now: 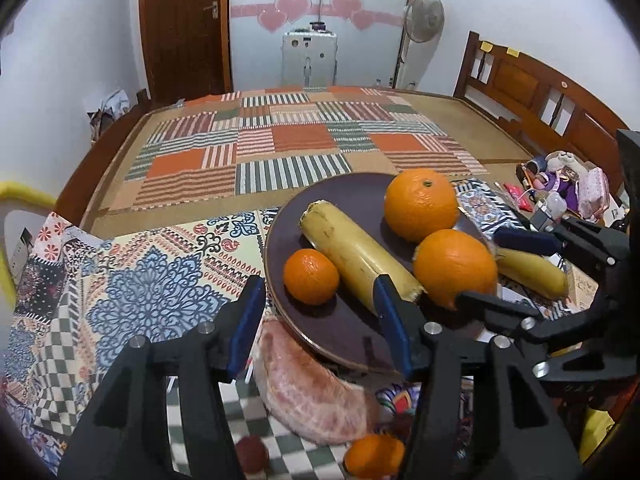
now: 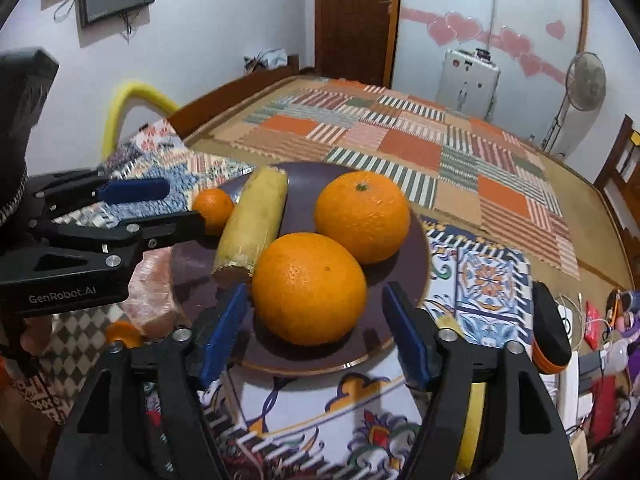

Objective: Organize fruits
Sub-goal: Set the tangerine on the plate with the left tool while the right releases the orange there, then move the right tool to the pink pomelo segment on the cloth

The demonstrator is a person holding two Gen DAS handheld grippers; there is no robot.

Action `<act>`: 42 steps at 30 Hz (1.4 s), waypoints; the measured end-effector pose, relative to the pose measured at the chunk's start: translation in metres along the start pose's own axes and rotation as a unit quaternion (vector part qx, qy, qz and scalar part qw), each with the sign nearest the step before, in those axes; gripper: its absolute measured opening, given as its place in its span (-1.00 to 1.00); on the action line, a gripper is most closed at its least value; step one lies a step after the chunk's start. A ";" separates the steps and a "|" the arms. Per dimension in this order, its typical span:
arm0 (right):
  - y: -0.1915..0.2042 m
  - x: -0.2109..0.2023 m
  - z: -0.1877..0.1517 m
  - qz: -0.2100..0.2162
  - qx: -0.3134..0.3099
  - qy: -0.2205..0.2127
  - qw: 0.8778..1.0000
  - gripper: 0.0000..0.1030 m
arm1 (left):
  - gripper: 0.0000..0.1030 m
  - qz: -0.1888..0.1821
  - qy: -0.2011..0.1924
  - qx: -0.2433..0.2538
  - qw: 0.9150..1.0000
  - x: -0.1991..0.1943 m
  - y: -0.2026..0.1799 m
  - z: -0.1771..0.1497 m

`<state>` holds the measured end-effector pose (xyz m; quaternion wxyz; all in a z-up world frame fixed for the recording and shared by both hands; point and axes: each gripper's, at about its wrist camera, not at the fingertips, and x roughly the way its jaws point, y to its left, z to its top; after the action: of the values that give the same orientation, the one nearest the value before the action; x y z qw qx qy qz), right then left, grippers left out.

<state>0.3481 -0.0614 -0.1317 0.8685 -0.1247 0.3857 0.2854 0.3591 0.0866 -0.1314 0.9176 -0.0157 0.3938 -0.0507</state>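
Both my left tongs (image 1: 316, 316) and right tongs (image 2: 316, 328) stood released over the plate (image 2: 416, 240); backing straight off seemed wisest, lest oranges roll.

Left black two-finger gripper with blue pads (image 1: 320, 320) points steeply downward, jaws parted, nothing pressed between the pads. Right black two-finger gripper with blue pads (image 2: 316, 334) is pitched down likewise, jaws spread wide, pads clear on both sides with no contact. The two grippers sit close together, side by side, each visible in the other's view. Bare fingers (image 2: 34, 338) show under the left gripper body.
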 end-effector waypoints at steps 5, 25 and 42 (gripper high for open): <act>-0.005 -0.042 -0.006 -0.012 0.020 -0.038 0.999 0.49 | 0.08 0.000 -0.022 0.001 1.000 -0.036 -0.004 -0.007; 0.000 -0.128 -0.111 -0.081 0.063 -0.086 0.991 0.59 | 0.14 -0.011 -0.029 -0.030 0.999 -0.112 -0.017 -0.092; -0.009 -0.091 -0.159 -0.037 0.116 -0.032 0.992 0.59 | -0.13 -0.007 0.002 -0.010 1.000 -0.080 -0.030 -0.133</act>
<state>0.2093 -0.1744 -0.1709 0.8992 -0.0276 0.3830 0.2099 0.2052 0.0668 -0.1636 0.9161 -0.0274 0.3965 -0.0534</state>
